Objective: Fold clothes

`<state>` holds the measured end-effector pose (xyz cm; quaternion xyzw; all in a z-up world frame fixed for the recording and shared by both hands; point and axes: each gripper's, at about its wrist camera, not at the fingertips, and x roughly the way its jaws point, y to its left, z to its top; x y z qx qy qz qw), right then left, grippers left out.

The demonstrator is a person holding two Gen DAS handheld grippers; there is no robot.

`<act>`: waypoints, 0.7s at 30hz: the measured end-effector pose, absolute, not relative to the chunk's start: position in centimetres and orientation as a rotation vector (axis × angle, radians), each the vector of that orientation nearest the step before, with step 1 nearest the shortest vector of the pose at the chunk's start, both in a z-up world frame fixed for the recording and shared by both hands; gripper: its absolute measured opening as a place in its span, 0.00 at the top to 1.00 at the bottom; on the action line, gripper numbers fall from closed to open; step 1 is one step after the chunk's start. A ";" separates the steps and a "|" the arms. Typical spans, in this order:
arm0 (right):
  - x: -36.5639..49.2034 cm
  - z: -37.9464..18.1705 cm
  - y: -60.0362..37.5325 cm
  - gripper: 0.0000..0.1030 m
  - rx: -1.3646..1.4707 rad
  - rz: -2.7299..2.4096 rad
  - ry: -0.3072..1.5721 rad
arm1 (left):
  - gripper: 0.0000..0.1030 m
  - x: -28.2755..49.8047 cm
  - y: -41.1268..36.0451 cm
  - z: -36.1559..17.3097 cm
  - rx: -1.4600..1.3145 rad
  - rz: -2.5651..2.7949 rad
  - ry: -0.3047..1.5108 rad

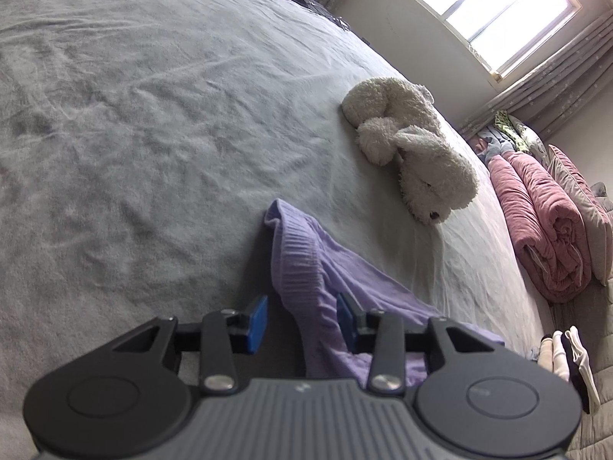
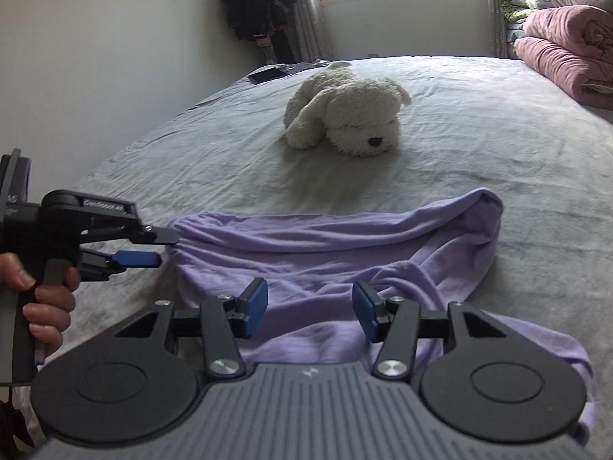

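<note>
A lilac garment (image 2: 325, 245) lies crumpled across the near part of the grey bed sheet (image 2: 498, 145). My right gripper (image 2: 310, 308) hovers over its middle, open, with only loose cloth below the blue pads. My left gripper (image 2: 166, 248), held by a hand (image 2: 46, 299), sits at the garment's left end. In the left wrist view the garment's ribbed hem (image 1: 295, 268) runs up between the jaws of the left gripper (image 1: 302, 318). A gap shows beside the left pad, so the jaws are open and not pinching the cloth.
A white plush dog (image 2: 345, 115) lies on the bed beyond the garment. Rolled pink quilts (image 2: 563, 53) and pillows are stacked at the far right edge. A dark flat device (image 2: 266, 74) rests at the far left corner. Folded light and dark items (image 1: 567, 360) lie beside the bed.
</note>
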<state>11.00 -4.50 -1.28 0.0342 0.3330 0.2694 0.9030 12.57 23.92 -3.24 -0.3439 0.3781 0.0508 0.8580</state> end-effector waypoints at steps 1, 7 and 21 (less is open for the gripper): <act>10.5 -1.6 -3.9 0.49 0.061 0.589 0.694 | 0.63 12.7 23.8 -3.5 -0.732 0.094 0.804; 8.1 -3.7 -0.3 0.57 -0.119 0.727 0.703 | 0.67 13.3 22.9 -4.2 -0.762 0.037 0.822; 11.7 -3.8 -3.4 0.97 0.074 0.663 0.740 | 0.66 14.3 19.6 -3.8 -0.745 -0.037 0.725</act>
